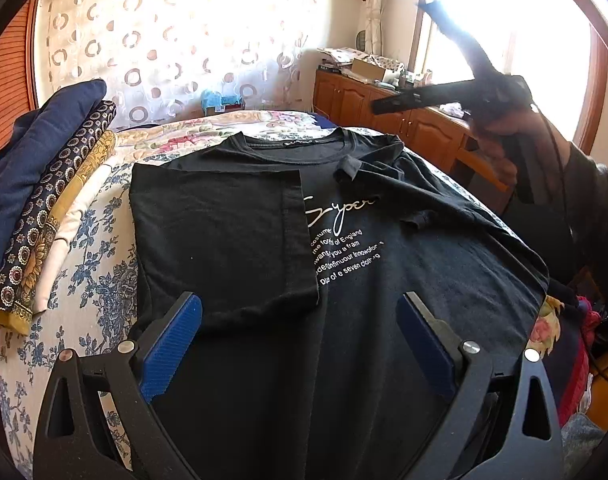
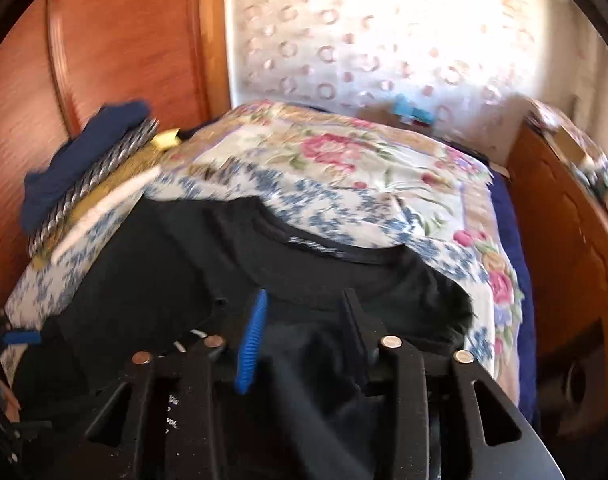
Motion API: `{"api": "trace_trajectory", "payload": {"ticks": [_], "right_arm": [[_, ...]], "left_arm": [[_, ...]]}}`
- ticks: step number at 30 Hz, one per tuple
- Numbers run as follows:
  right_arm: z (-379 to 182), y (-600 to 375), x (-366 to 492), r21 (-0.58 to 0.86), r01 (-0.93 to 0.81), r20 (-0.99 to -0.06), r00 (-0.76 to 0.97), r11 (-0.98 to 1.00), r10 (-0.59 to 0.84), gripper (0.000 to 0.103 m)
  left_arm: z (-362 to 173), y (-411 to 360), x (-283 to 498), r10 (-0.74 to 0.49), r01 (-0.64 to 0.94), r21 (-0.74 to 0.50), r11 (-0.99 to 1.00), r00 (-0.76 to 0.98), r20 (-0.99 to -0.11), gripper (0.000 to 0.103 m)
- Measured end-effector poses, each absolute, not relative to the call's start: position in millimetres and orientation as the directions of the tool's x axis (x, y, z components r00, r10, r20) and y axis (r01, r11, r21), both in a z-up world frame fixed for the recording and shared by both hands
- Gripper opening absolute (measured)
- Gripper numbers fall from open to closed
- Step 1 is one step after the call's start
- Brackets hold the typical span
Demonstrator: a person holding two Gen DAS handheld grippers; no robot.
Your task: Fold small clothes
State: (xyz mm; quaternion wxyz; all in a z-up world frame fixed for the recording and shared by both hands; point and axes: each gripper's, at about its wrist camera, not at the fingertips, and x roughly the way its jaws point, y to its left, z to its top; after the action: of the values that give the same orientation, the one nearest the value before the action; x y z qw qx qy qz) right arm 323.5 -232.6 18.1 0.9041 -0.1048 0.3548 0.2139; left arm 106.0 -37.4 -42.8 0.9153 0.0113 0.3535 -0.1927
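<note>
- A black T-shirt (image 1: 404,264) lies face up on a floral bedspread (image 1: 103,280), its collar towards the far side and white lettering across the chest.
- The shirt's left side, as the left wrist camera shows it, is folded in over the front; its edge covers the start of the lettering.
- On the other side, the short sleeve (image 1: 352,168) lies turned in, rumpled, just below the collar.
- The left gripper (image 1: 299,312) hovers over the shirt's lower half with its blue-padded fingers (image 1: 171,348) spread wide and nothing between them.
- The right gripper (image 2: 304,304), held in a hand (image 1: 500,144) above the shirt's far right side, has its jaws partly apart; no cloth is pinched between them, though the blurred right wrist view shows the shirt's black fabric below.
- A pile of folded clothes (image 1: 43,200), navy on top, sits at the bed's left edge, beside the shirt.
- A wooden cabinet (image 1: 356,100) stands beyond the bed.
</note>
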Motion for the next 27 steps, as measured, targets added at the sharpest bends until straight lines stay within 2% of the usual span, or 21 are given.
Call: {"api": "trace_trajectory", "payload": {"ticks": [5,13,17,22,24,27], "right_arm": [[3,-271,292,-0.026,-0.402,-0.686,0.674,0.915,0.276,0.04],[-51,-315,231,-0.028,-0.308,-0.712,0.674,0.951,0.198,0.04],[-65,-324,227,-0.02,-0.269,-0.725,0.667,0.963,0.172,0.04],[-65,-326,234,-0.022,-0.226,-0.725,0.675,0.974,0.14,0.057],[-65,-324,237,-0.011,-0.213,-0.725,0.674,0.977,0.139,0.064],[-68,-324,235,-0.01,-0.2,-0.723,0.679,0.98,0.132,0.069]], "left_arm": [[-40,-43,105,-0.35,0.37,-0.112,0.922,0.676,-0.648,0.098],[-35,-60,114,-0.362,0.394,-0.103,0.913,0.669,-0.65,0.098],[-34,-74,125,-0.373,0.415,-0.101,0.904,0.654,-0.658,0.098],[-34,-98,140,-0.391,0.455,-0.09,0.886,0.627,-0.674,0.096],[-34,-109,145,-0.403,0.478,-0.088,0.874,0.612,-0.681,0.092],[-37,-129,153,-0.433,0.517,-0.103,0.85,0.573,-0.696,0.077]]}}
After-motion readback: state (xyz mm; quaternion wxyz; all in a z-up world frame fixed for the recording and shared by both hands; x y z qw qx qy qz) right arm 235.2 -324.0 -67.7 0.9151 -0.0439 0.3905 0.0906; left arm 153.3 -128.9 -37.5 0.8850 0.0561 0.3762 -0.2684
